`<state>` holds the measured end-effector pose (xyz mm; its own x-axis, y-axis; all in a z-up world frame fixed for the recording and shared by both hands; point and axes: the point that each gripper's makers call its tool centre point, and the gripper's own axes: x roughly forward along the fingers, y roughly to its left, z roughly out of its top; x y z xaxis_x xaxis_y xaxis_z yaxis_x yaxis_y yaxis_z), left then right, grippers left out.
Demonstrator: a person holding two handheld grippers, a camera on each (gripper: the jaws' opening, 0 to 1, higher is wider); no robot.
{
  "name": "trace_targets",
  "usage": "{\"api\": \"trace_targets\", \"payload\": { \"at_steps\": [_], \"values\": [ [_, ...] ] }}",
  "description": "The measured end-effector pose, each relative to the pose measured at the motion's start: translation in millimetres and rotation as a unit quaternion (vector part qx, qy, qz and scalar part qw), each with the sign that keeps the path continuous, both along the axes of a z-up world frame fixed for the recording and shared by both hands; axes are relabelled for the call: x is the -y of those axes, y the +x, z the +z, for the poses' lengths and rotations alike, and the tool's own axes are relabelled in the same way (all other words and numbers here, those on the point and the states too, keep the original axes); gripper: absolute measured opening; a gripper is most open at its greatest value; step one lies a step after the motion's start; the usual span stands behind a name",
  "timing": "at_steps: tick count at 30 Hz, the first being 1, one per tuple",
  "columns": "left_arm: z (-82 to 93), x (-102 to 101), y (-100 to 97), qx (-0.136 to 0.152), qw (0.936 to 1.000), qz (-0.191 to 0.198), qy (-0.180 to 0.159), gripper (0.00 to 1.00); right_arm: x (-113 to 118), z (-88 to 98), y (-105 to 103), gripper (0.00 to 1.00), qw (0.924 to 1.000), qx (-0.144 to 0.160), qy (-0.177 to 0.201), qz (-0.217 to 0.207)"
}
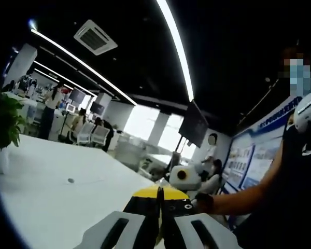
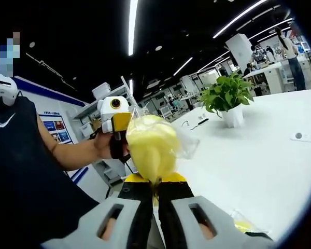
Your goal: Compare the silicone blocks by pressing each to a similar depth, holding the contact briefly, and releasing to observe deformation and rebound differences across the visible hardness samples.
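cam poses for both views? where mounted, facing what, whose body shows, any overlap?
Left gripper view: rides the left gripper, jaws shut, facing across the white table toward the right gripper; person's forearm shows.
Right gripper view: rides the right gripper, shut on a yellow bagged block; person's hand holds the left gripper.
Shared: table, potted plant.

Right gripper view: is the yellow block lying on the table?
No. The right gripper is shut on the yellow block in its clear wrapping, holding it up off the white table.
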<state>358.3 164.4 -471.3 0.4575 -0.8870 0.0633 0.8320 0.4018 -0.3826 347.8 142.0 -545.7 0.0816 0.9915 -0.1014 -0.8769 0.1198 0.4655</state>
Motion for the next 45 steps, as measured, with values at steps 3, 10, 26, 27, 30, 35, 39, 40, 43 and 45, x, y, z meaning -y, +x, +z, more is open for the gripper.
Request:
{"api": "trace_targets", "payload": {
  "at_steps": [3, 10, 26, 27, 30, 35, 39, 40, 43, 45],
  "values": [
    [0.3, -0.6, 0.0, 0.001, 1.0, 0.0, -0.001, 0.0, -0.8, 0.5, -0.3, 0.0, 1.0, 0.0, 0.002, 0.0],
    [3.4, -1.7, 0.4, -0.001, 1.0, 0.001, -0.004, 0.0, -4.0, 3.2, -1.4, 0.02, 0.9998, 0.011, 0.016, -0.005],
    [18.4, -6.2, -0.3, 0.005, 0.9997, 0.004, -0.025, 0.0, -6.8, 16.4, 10.1, 0.16, 0.9983, 0.044, 0.025, -0.028],
    [19.0, -7.0, 0.0, 0.005, 0.9996, 0.005, -0.026, 0.0, -6.7, 16.3, 11.5, 0.18, 0.9983, 0.044, 0.023, -0.032],
    [21.7, -10.6, 2.2, 0.007, 0.9994, 0.01, -0.033, 0.0, -6.9, 12.2, 13.3, 0.28, 0.9981, 0.047, 0.012, -0.038],
    [24.5, -14.1, 6.5, 0.008, 0.9993, 0.015, -0.034, 0.0, -5.8, 10.7, 23.4, 0.5, 0.9955, 0.068, -0.003, -0.067],
    [27.4, -17.9, 8.8, 0.01, 0.9989, 0.019, -0.041, 0.0, -1.6, 11.8, 24.8, 0.57, 0.9928, 0.087, -0.013, -0.081],
    [27.3, -18.2, 9.0, 0.009, 0.9989, 0.018, -0.042, 0.0, -0.5, 11.0, 26.4, 0.63, 0.9924, 0.088, -0.016, -0.084],
    [25.7, -19.4, 9.3, 0.006, 0.999, 0.018, -0.041, 0.0, 8.9, 6.0, 37.4, 0.72, 0.9877, 0.102, -0.038, -0.112],
    [24.4, -21.3, 9.4, 0.003, 0.9989, 0.016, -0.044, 0.0, 15.2, 5.9, 42.3, 0.75, 0.9835, 0.12, -0.045, -0.128]
  ]
}}
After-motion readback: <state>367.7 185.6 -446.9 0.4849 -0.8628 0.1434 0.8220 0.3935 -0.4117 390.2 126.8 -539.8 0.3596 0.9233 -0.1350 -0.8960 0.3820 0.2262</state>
